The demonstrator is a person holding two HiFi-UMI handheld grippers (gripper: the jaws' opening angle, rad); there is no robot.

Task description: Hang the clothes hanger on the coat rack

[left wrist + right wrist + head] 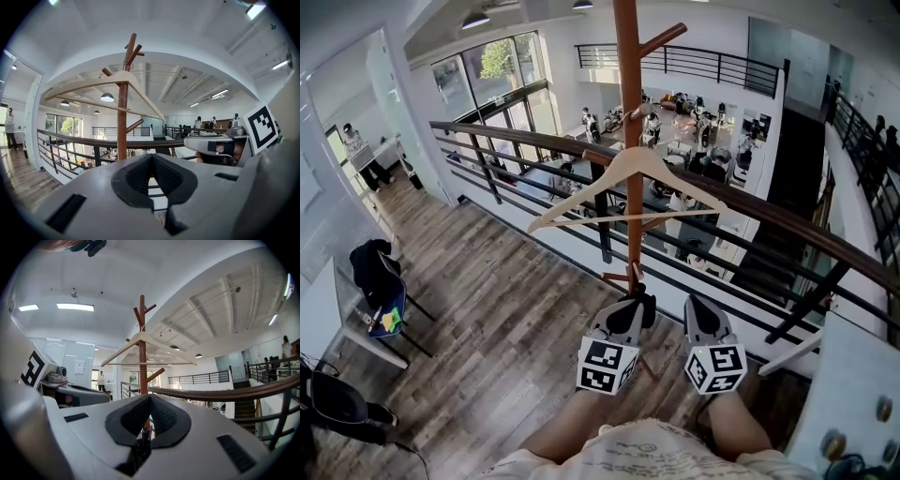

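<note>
No writing can be read; the paper notice (pixel 79 366) is too small.

clothes hanger (pixel 614 166): pale wood, hung on rack | coat rack (pixel 628 56): brown pole, upright

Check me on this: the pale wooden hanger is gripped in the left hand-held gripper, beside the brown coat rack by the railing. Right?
Not gripped. The hanger hangs on the coat rack by the railing, as the head view shows. The left hand-held gripper is shut on nothing, as the left gripper view shows.
</note>
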